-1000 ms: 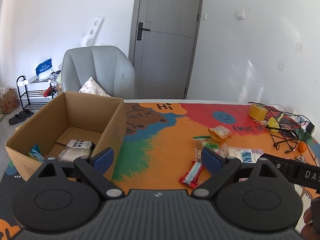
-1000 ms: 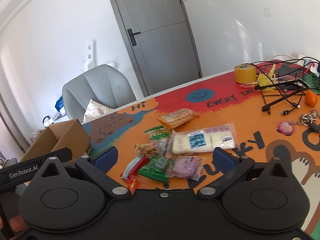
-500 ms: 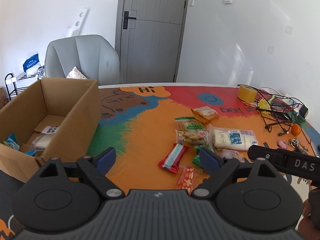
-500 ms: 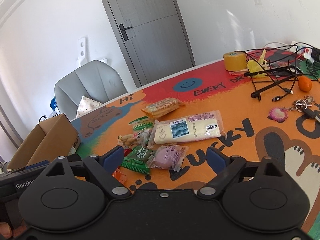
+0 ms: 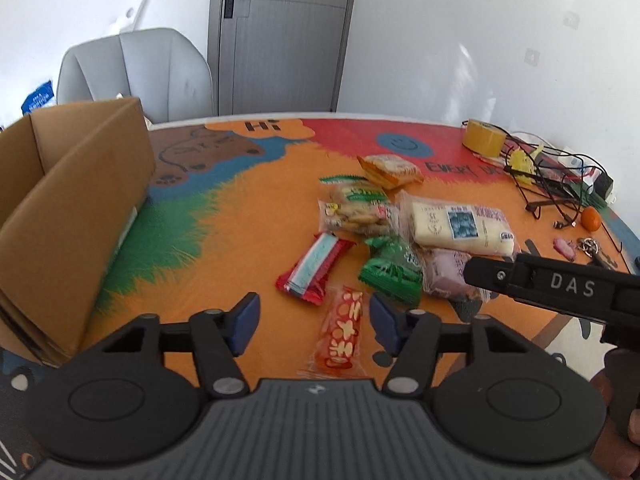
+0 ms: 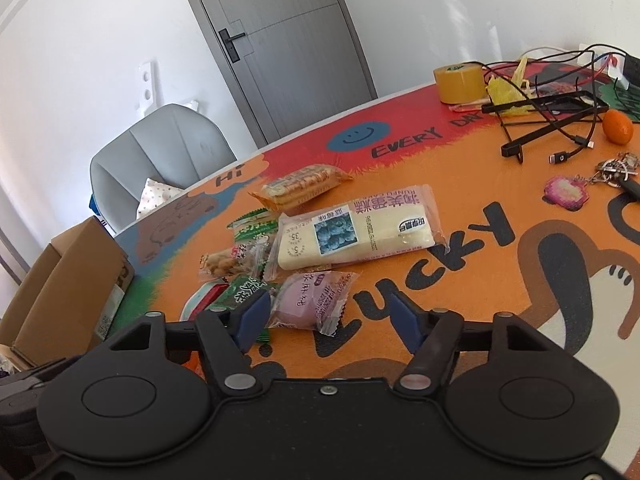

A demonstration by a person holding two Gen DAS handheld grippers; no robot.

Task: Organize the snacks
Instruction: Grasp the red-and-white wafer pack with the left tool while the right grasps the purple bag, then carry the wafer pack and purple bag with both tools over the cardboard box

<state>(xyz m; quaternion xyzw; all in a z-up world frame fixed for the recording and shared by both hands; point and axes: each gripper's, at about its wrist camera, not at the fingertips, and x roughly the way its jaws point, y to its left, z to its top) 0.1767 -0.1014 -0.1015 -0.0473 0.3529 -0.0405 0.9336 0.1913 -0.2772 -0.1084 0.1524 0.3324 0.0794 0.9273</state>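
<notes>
My left gripper [image 5: 312, 322] & right gripper [image 6: 326, 318] closing, nothing pinched yet. Near orange packet [image 5: 340, 332] and purple packet [image 6: 316, 300]: light, crinkly, slippery; grab mid-body.

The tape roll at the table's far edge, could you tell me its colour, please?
Yellowish tan tape roll, clearest in the right wrist view.

Both wrist views are bright with daylight; soft sun patches lie on the white wall [image 5: 460, 64] behind the tabletop [image 5: 248, 216], and shadows under the snack packets are faint and short. Strong fisheye bending at the edges: the door [image 6: 288, 40] leans, the tabletop rim curves, and the frame corners go dark. Left view shows slight motion blur on the cardboard box [image 5: 76, 216] and the green mat area; right view is sharper, with glare on the clear wrapper of the white cake packet [image 6: 356, 232].
</notes>
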